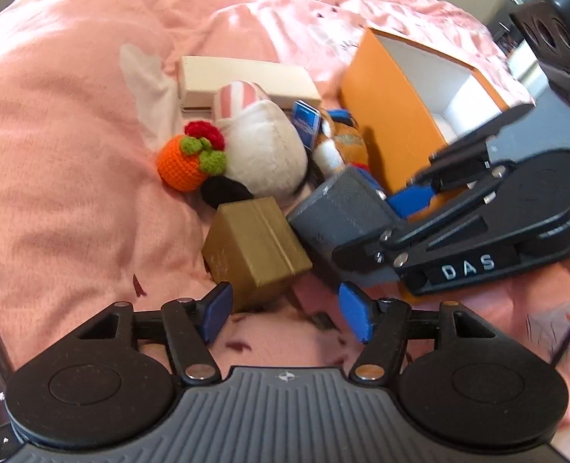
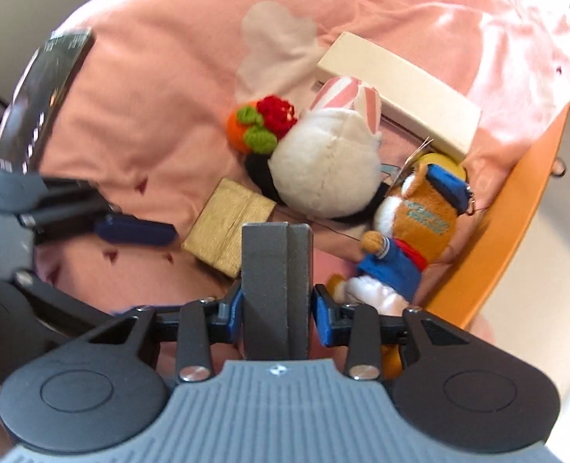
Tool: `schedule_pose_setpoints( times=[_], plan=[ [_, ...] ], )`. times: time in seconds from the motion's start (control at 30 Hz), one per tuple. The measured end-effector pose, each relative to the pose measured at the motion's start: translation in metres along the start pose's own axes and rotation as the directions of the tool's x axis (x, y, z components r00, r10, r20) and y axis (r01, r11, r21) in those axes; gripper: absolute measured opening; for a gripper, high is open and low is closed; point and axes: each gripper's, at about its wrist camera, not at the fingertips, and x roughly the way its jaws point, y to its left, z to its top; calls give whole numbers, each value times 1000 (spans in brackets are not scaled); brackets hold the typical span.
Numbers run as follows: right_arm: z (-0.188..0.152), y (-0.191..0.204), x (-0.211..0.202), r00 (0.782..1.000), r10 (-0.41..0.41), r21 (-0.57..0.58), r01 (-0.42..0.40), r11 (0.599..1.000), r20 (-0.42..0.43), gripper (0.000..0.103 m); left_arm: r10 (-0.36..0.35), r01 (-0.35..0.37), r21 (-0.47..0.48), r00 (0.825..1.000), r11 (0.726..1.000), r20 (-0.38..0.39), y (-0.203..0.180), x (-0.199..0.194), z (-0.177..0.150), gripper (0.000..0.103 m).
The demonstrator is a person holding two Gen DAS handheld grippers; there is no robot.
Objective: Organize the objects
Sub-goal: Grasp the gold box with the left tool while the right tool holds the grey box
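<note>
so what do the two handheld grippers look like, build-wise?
Both match. The left gripper has black linkage fingers with silver rivets, blue pads, two round black discs and a grey ribbed body bearing a small emblem. The right gripper is the same: blue pads, black linkages, grey ribbed body. From the left wrist view, its side carries a black strip lettered DAS in white.

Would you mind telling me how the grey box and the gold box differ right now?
The grey box is clamped between the pads of the right gripper, while the gold box lies on the pink bedding, with nothing gripping it. The grey box is matt dark grey; the gold box has a shiny metallic wrap. The open left gripper frames only the gold box. Both are small, plain rectangular boxes.
</note>
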Motion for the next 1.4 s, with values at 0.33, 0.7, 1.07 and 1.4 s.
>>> schedule_pose_setpoints(
  times=[0.33, 0.7, 1.07, 1.4],
  plan=[
    [13, -12, 5, 1000, 18, 54, -18, 998, 5, 39, 133, -133, 16, 991, 991, 3, -16, 32, 18, 76],
    [15, -22, 2, 998, 65, 46, -65, 997, -4, 39, 184, -185, -21, 982, 983, -31, -12, 43, 22, 76],
    [24, -28, 5, 999, 37, 38, -37, 999, 1, 40, 197, -203, -96, 978, 974, -67, 1, 25, 28, 70],
    [26, -31, 11, 999, 39, 62, -40, 997, 15, 36, 217, -225, -131, 973, 965, -75, 9, 34, 31, 56]
  ],
)
